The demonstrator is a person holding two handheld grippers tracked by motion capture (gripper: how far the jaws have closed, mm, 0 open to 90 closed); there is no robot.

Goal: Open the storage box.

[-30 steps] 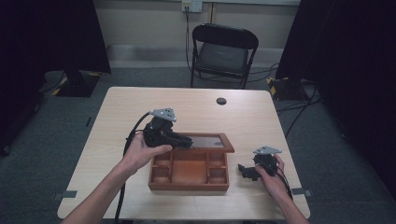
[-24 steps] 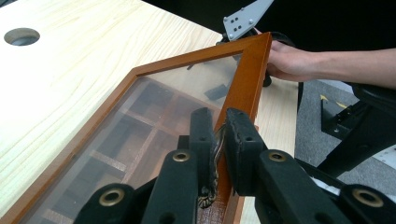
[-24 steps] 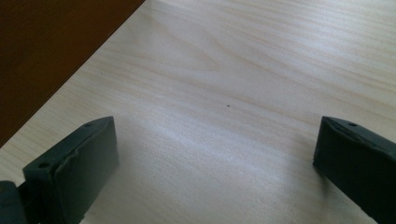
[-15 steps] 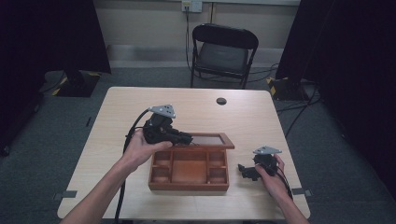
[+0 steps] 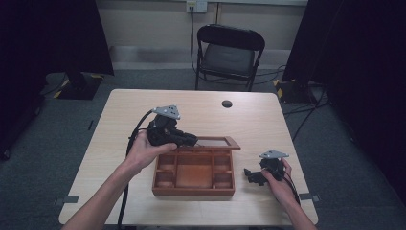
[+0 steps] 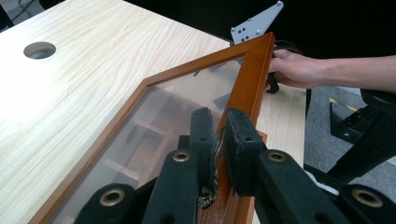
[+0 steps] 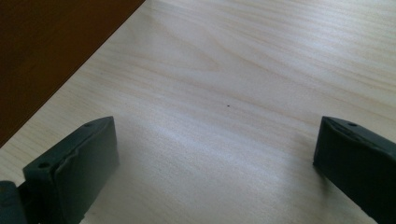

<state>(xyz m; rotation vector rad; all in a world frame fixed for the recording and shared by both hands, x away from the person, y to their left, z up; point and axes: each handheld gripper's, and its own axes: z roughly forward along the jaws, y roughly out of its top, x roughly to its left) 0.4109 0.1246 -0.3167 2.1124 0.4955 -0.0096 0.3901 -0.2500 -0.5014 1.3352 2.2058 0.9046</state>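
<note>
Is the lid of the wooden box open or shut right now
Open. The glass lid is lifted clear of the wooden box, leaving its compartments uncovered in the high view. The left claw is clamped on the lid's front frame, holding it up.

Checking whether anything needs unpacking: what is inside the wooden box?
The wooden box shows bare dividers and compartments; nothing visible inside. Its raised glass lid and left claw cover the back row.

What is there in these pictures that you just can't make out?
- Metal clasp on the glass lid: left gripper view, the left gripper clamped on it covers most of it.
- Wooden box compartments: high view, too small and dim to tell whether they hold anything.
- Box side: right gripper view, cut off by the corner edge, a dark blur.
- Right gripper jaws: high view, too small; its own view shows them open.
</note>
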